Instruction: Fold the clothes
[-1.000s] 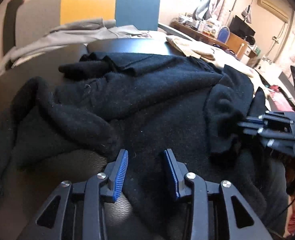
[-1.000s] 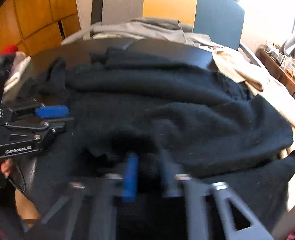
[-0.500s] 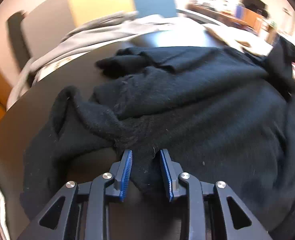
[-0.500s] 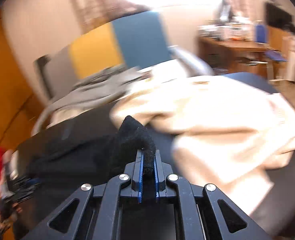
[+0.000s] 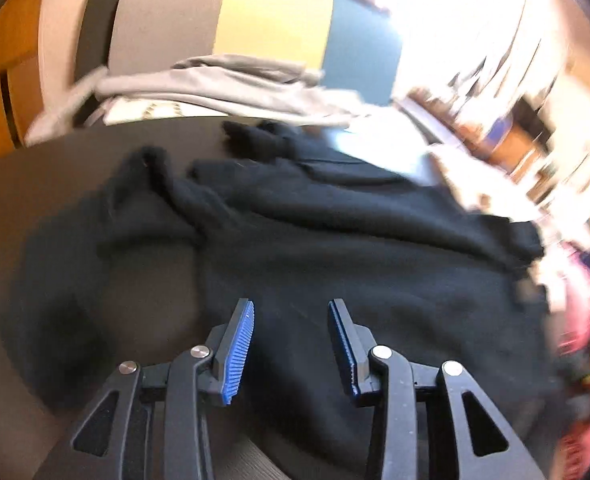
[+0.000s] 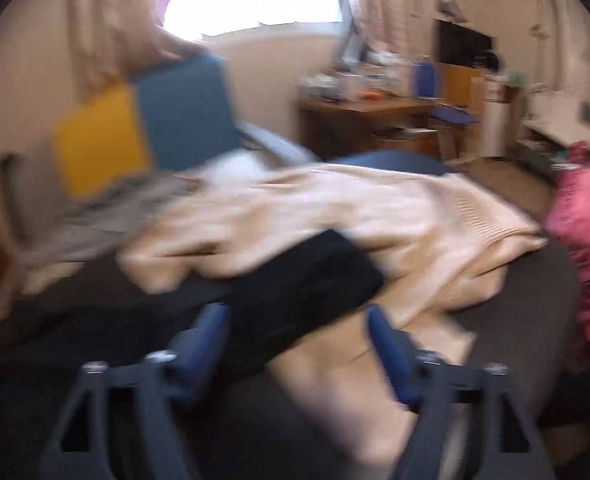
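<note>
A black knit sweater (image 5: 335,248) lies spread and rumpled on the dark round table (image 5: 27,184), one sleeve bunched at the left. My left gripper (image 5: 291,312) is open and empty just above the sweater's near hem. In the right wrist view a black sleeve end (image 6: 307,280) lies over a beige garment (image 6: 375,216). My right gripper (image 6: 295,320) is open, its blue pads on either side of the sleeve end and apart from it. Both views are motion-blurred.
A grey garment (image 5: 223,84) lies on a chair with a grey, yellow and blue back (image 5: 271,28) behind the table. A pink cloth (image 6: 583,248) sits at the table's right edge. A cluttered wooden desk (image 6: 375,112) stands further back.
My right gripper was shut on the black sleeve and has opened; the sleeve now lies on the beige garment. My left gripper has opened wider and drawn back over the hem.
</note>
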